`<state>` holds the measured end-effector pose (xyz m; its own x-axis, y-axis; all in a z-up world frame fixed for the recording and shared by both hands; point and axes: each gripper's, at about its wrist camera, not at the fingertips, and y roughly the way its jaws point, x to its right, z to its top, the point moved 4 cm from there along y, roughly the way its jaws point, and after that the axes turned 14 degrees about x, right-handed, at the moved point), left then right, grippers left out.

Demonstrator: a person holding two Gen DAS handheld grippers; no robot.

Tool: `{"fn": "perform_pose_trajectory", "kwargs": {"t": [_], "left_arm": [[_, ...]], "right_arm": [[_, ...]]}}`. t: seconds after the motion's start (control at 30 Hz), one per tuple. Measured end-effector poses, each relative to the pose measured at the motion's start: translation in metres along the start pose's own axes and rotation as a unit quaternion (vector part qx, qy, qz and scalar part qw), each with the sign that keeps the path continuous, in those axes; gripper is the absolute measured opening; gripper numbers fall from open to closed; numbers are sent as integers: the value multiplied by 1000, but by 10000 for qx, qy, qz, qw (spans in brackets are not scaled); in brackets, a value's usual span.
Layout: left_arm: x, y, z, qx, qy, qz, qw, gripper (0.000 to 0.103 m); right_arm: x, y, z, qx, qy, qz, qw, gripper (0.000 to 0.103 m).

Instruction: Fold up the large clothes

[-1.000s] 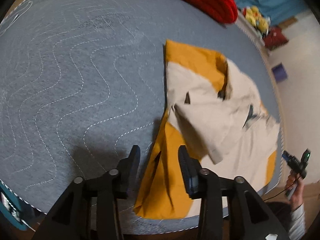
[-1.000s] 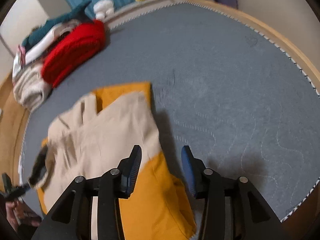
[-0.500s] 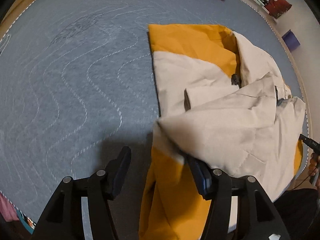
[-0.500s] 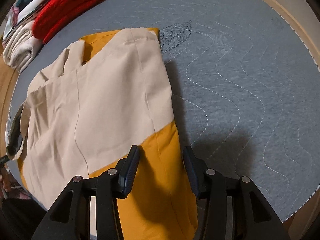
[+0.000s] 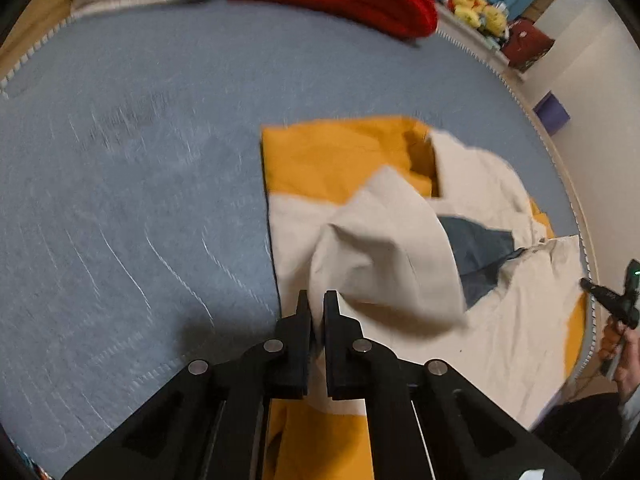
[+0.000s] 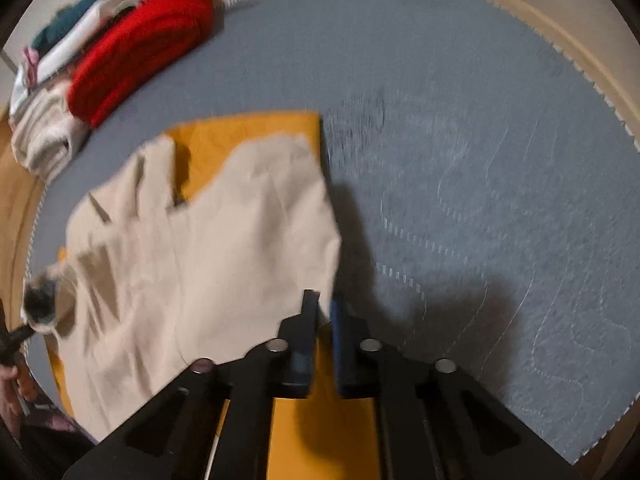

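Note:
A large beige and mustard-yellow garment (image 5: 384,248) lies on a grey quilted mat (image 5: 140,208). My left gripper (image 5: 316,300) is shut on a beige edge of the garment and holds that fold raised above the rest. In the right wrist view the same garment (image 6: 208,240) spreads to the left. My right gripper (image 6: 325,300) is shut on its beige edge, with the yellow part under the jaws. The other gripper shows small at the right edge of the left wrist view (image 5: 616,300).
A red folded garment (image 6: 140,48) and a stack of pale folded clothes (image 6: 40,136) sit at the far edge of the mat. Yellow plush toys (image 5: 476,12) and a purple box (image 5: 554,108) are beyond the mat. The mat (image 6: 480,160) is bare beside the garment.
Both grippers were open over the garment's edges; now both are shut on the fabric. The beige edges have lifted off the mat.

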<state>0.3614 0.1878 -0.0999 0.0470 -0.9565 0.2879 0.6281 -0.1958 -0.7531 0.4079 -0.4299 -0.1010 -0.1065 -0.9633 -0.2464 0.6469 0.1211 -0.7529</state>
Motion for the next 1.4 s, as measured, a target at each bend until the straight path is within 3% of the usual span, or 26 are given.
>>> {"fn": "perform_pose_trajectory", "kwargs": {"t": [0.17,0.23,0.3,0.43,0.5,0.57,0.63,0.77,0.93,1.03,1.1,1.23,1.4], "left_arm": [[-21,-24,23,794,-556,141,9952,2],[-28,-26,26,888,-712,247,9932,2],[-30,-19,23,743,-816,229,9936,2],[-29,8,1,-10,-1334,-180,9909,7],[-29,9,-4,-160,-1359,-224,9903,32],[-32,9,-10,-288,-1332,-179,9905,41],[-34,7,-15,-401,-1320,-138,9903,41],[-30,9,-23,-611,-1271,-184,9898,38],[-19,9,-24,-570,-970,-132,9936,13],[-12,9,-22,-491,-759,-84,9959,6],[-7,3,-16,-273,-531,3,9982,3],[-2,-21,3,438,-428,69,9981,3],[3,-34,22,1102,-421,242,9927,3]], "right_arm": [[-7,-35,31,1027,137,272,9942,3],[-6,-44,38,1323,297,331,9902,3],[-6,-44,43,1445,321,238,9887,3],[-10,-5,33,795,232,-209,9963,9],[-6,12,24,385,289,-254,9985,14],[1,24,17,29,426,-129,9990,38],[7,28,8,-242,580,-13,9980,45],[15,28,-9,-575,475,37,9972,45],[13,21,-18,-651,198,99,9976,40],[11,18,-24,-698,24,121,9975,14],[4,13,-24,-581,-141,128,9981,5],[-11,-18,1,268,-143,203,9993,4],[-30,-50,30,1290,-216,209,9912,3]]}}
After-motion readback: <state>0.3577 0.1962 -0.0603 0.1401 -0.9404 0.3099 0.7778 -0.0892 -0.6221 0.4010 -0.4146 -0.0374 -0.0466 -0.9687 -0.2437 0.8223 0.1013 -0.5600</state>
